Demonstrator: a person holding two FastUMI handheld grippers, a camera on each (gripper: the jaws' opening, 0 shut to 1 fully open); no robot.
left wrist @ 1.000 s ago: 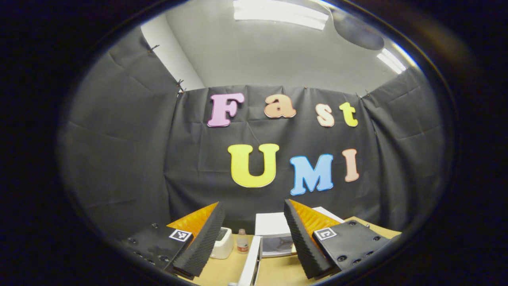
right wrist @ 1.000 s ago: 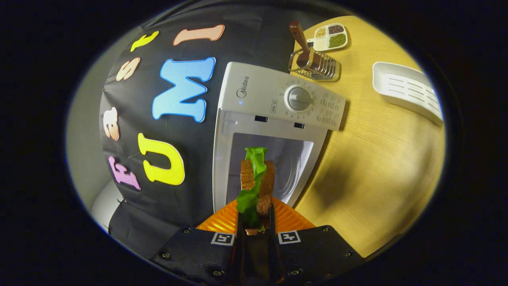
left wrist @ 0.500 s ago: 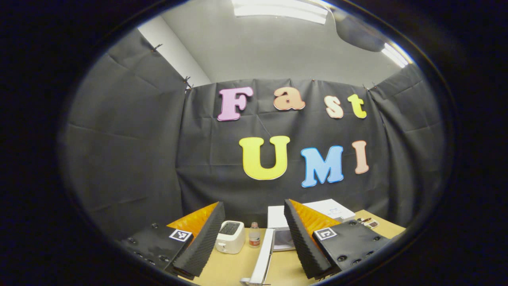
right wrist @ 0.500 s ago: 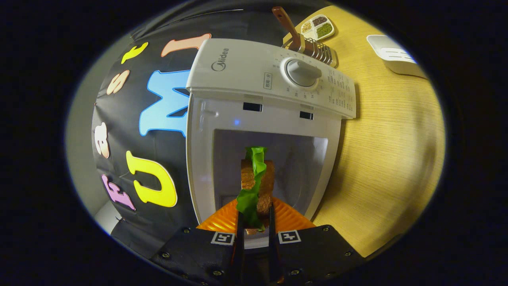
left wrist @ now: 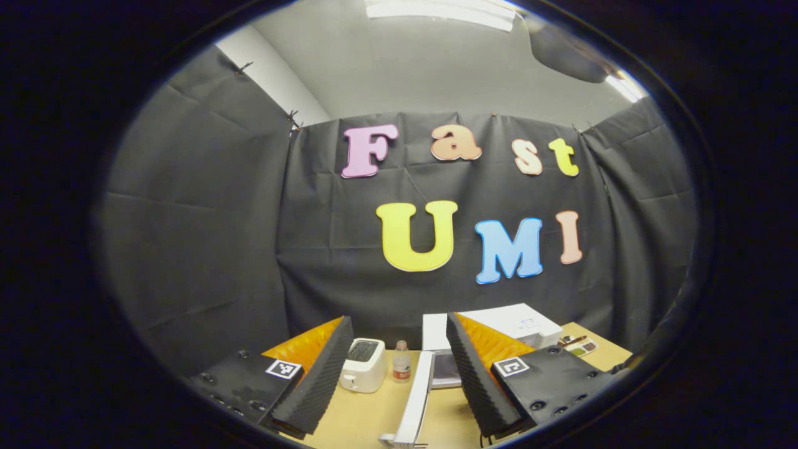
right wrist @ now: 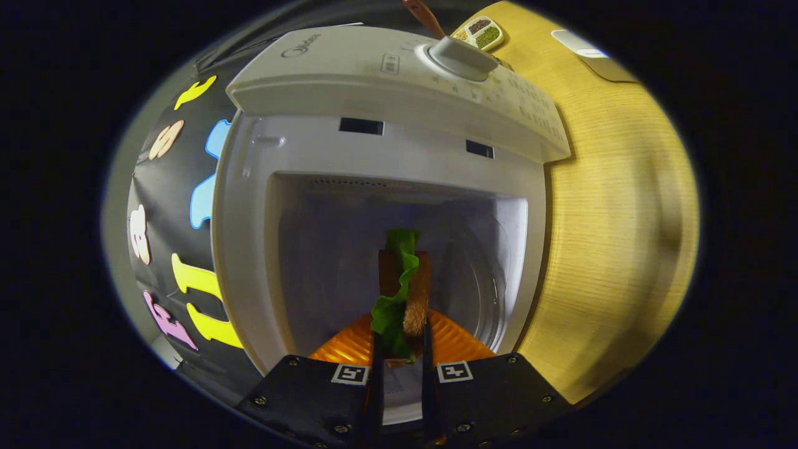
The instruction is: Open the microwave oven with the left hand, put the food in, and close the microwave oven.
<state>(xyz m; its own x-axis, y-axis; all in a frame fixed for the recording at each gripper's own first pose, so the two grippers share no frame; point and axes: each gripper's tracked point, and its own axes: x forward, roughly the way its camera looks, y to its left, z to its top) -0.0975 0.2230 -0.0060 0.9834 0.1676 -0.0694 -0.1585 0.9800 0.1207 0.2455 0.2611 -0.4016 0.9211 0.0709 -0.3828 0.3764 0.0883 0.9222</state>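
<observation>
Right gripper point(right wrist: 400, 349) clamped on the sandwich point(right wrist: 404, 290), both fingers pressing its sides, held on edge: two brown toasted slices with a green lettuce leaf sticking out at the top and hanging down the near side. Sandwich sits at the mouth of the microwave point(right wrist: 386, 93), in front of the open cavity point(right wrist: 349, 249); cavity walls pale grey-white, round turntable rim faintly visible at the right side. Microwave body white, control panel with a round dial point(right wrist: 461, 53) along the edge shown at the top of the right gripper view, two dark latch slots below it. Beyond it on the wooden table point(right wrist: 611, 206): a small divided dish point(right wrist: 479, 32) with grains and a brown wooden handle point(right wrist: 424, 11), plus a white tray edge point(right wrist: 586, 50).

Left gripper point(left wrist: 399, 368) spread wide, holding nothing, raised above the table. Between its fingers in the left gripper view: microwave door point(left wrist: 416, 405) swung open, seen edge-on, white microwave behind it. Left of the door a small bottle point(left wrist: 401, 362) and a white toaster point(left wrist: 365, 365), standing just beside each other on the table
</observation>
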